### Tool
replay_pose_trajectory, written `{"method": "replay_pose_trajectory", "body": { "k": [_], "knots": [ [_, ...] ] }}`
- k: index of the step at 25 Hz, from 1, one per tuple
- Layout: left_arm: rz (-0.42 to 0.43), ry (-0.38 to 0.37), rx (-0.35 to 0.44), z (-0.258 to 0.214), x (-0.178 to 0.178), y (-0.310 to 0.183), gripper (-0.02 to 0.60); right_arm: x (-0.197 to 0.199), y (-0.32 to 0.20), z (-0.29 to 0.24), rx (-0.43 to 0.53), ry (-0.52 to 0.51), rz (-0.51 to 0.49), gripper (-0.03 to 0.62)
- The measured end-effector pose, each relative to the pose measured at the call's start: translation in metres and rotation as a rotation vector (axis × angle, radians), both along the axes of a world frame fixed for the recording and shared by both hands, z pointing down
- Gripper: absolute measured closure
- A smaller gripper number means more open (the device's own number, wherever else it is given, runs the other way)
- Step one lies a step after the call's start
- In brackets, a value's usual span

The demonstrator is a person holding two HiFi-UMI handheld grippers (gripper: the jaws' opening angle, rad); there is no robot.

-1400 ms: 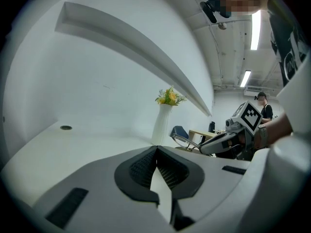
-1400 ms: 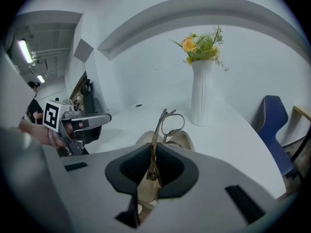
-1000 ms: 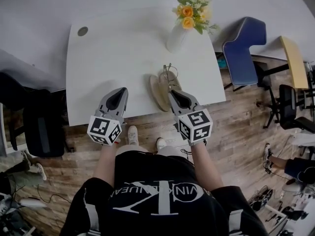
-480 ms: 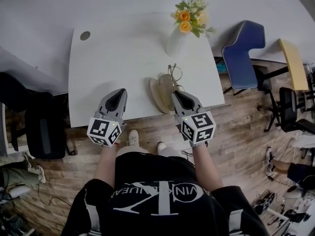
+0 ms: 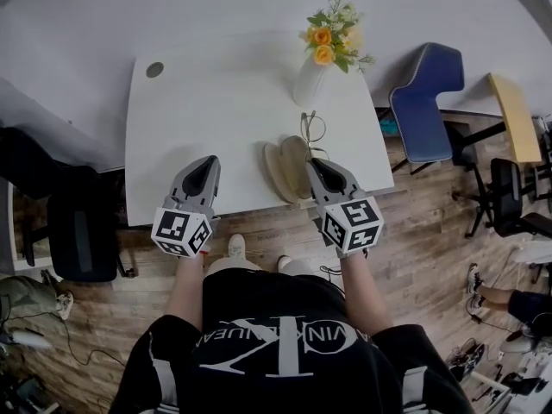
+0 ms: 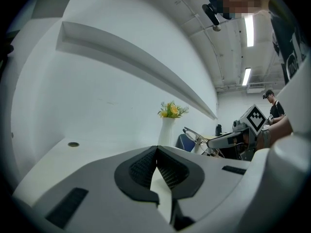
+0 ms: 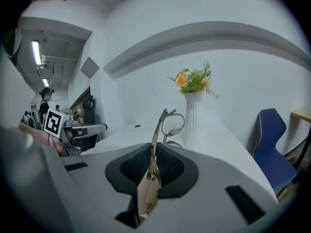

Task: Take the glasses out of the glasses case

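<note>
glasses (image 5: pixel 311 128) are sitting clamped in the closed right claw (image 5: pixel 316 164) near the case (image 5: pixel 281 169) lying on the surface (image 5: pixel 216 102), while the left claw (image 5: pixel 208 166) is hovering closed, gripping nothing.

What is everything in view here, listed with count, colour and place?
table: one, white, centre
vase: one, white, table's far side
flowers: one bunch, orange and yellow, in the vase
glasses case: one, beige, open, table's near edge
glasses: one pair, thin metal, held in the air
chair: one, blue, right of table
left gripper: grey, shut, empty
right gripper: grey, shut on the glasses
</note>
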State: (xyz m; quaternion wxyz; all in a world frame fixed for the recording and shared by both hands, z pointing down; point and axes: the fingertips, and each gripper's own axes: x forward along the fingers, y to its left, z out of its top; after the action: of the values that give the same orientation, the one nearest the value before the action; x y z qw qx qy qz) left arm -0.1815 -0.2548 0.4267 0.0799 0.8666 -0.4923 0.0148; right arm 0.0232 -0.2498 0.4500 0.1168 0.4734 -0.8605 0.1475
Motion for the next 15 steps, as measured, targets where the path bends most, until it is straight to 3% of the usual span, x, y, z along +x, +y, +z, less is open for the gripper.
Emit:
{"method": "replay_pose_trajectory", "body": {
  "k": [15],
  "knots": [
    [-0.029, -0.011, 0.031, -0.014, -0.009, -0.002, 0.566, 0.005, -0.004, -0.015, 0.054, -0.021, 0.013, 0.549]
  ]
}}
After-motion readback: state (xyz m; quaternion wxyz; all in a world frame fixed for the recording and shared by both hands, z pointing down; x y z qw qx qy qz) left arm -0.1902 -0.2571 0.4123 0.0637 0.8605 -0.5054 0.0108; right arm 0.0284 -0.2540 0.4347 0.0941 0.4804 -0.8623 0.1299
